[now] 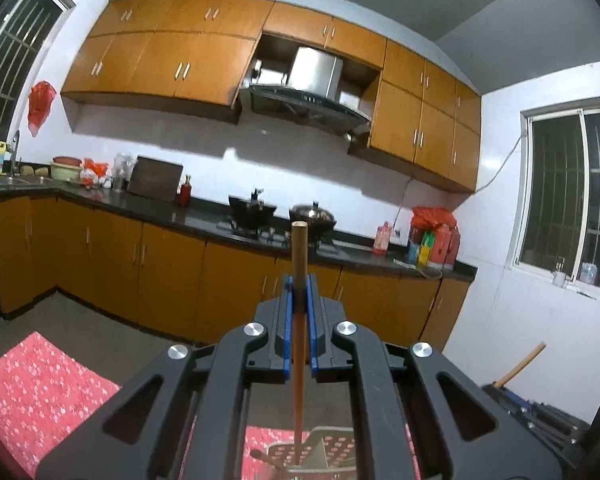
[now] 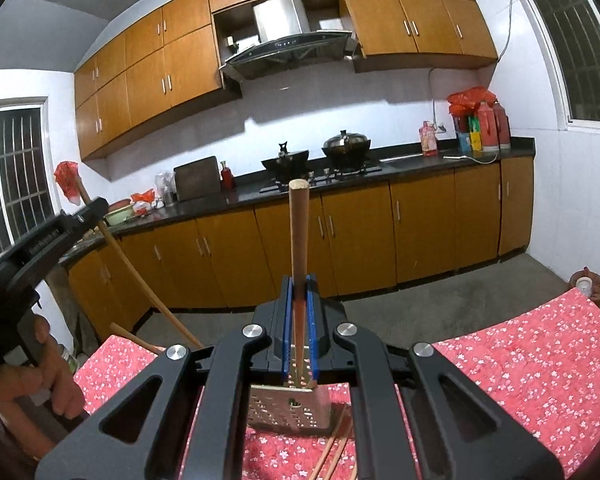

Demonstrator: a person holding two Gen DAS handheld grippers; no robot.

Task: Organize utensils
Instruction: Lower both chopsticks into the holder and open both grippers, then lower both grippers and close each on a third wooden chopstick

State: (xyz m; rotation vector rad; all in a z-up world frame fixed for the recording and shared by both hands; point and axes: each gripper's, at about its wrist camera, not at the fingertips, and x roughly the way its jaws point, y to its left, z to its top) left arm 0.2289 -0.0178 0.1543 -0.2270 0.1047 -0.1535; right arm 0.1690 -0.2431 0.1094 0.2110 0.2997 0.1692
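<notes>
My left gripper [image 1: 299,286] is shut on a wooden chopstick [image 1: 299,256] that stands upright, its lower end inside a perforated metal utensil holder [image 1: 332,448] on the red floral tablecloth. My right gripper [image 2: 299,286] is shut on another wooden chopstick [image 2: 299,232], also upright, its tip over the same metal holder [image 2: 288,408]. Loose chopsticks [image 2: 336,452] lie on the cloth beside the holder. The left gripper also shows at the left of the right wrist view [image 2: 82,216], held by a hand.
The table has a red floral cloth [image 2: 532,364]. Behind it is a kitchen counter [image 2: 380,160] with a stove, two pots [image 2: 346,146], bottles and a cutting board. A small bottle [image 2: 584,285] stands past the table's right corner.
</notes>
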